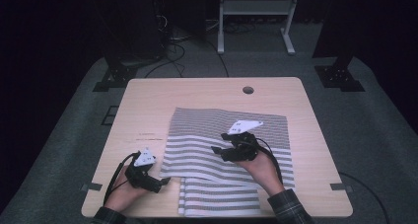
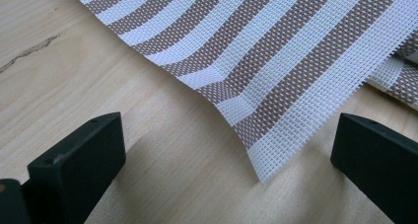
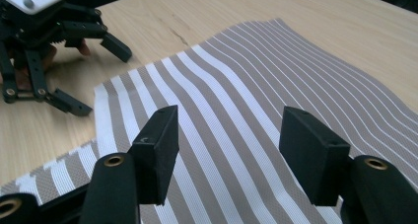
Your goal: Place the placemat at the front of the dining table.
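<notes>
Currently a striped mat [image 1: 226, 135] lies flat on the wooden table [image 1: 148, 100], toward the middle-right, with a second striped mat [image 1: 219, 199] poking out under its near edge. Left gripper [image 1: 162, 181] sits low on the table at the top mat's near-left corner [image 2: 259, 172], jaws spread wide, corner between them but not touching, holding nothing. Right gripper [image 1: 219, 150] hovers over the middle of the top mat, jaws also spread apart, empty. A round hole [image 1: 248, 90] is near the table's far edge.
</notes>
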`<state>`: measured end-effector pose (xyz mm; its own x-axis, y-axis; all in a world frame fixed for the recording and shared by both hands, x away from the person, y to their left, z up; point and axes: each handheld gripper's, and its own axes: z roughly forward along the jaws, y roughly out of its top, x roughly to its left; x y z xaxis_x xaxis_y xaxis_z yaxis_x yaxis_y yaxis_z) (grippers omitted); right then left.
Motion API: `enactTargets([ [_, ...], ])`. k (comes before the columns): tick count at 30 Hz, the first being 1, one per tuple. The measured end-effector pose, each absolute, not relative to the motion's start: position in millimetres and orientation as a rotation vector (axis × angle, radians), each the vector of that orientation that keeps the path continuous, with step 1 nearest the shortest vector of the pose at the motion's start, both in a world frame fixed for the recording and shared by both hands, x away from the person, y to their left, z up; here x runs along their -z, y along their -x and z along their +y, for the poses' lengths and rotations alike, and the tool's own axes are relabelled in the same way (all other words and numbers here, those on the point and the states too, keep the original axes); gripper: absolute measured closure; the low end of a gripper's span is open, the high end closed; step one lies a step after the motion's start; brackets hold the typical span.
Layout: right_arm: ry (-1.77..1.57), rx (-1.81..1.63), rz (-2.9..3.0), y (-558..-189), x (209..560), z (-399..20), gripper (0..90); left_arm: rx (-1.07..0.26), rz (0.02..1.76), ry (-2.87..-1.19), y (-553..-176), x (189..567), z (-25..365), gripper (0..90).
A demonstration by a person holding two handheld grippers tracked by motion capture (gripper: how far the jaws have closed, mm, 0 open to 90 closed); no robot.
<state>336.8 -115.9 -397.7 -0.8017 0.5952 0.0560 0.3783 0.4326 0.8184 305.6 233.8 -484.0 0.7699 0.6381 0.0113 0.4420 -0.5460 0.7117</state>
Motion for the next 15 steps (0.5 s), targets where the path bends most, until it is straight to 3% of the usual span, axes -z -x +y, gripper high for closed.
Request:
enactTargets([
  [15,-0.977,-1.229,2.374,-322.4,406.0,-177.1,36.9,-0.351,0.796,-2.242,-305.6,483.9,233.9,0.0],
])
